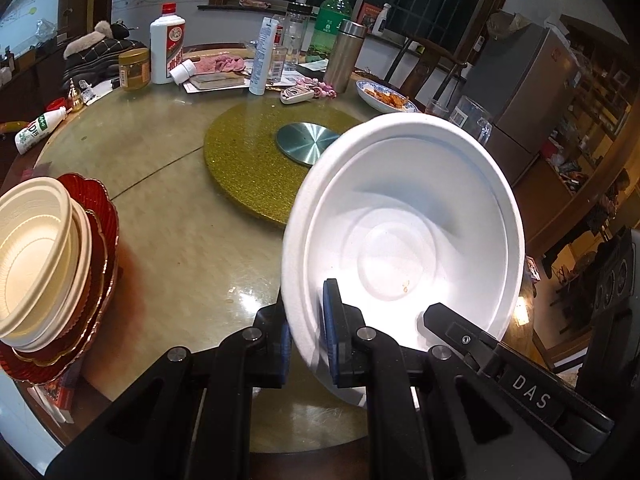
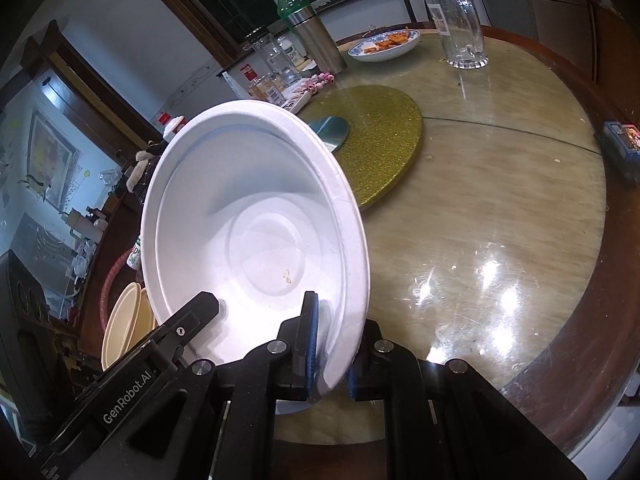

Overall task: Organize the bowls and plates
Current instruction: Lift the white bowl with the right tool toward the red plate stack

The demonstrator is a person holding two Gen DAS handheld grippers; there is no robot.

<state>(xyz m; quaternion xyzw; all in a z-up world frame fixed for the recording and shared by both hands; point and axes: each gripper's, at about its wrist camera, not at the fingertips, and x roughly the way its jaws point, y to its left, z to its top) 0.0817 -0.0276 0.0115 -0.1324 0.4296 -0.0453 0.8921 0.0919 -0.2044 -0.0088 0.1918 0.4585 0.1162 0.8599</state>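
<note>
A white disposable bowl is held tilted above the round table, its inside facing the cameras. My left gripper is shut on its left rim, blue pads on both sides of the wall. My right gripper is shut on the same bowl at its right rim; it also shows in the left wrist view. At the left, a stack of cream bowls sits on red scalloped plates; the cream bowls also show in the right wrist view.
A gold glitter turntable with a metal hub lies mid-table. Bottles, jars, a steel flask, a blue-white dish of food and a glass mug crowd the far side. A small box lies near the right edge.
</note>
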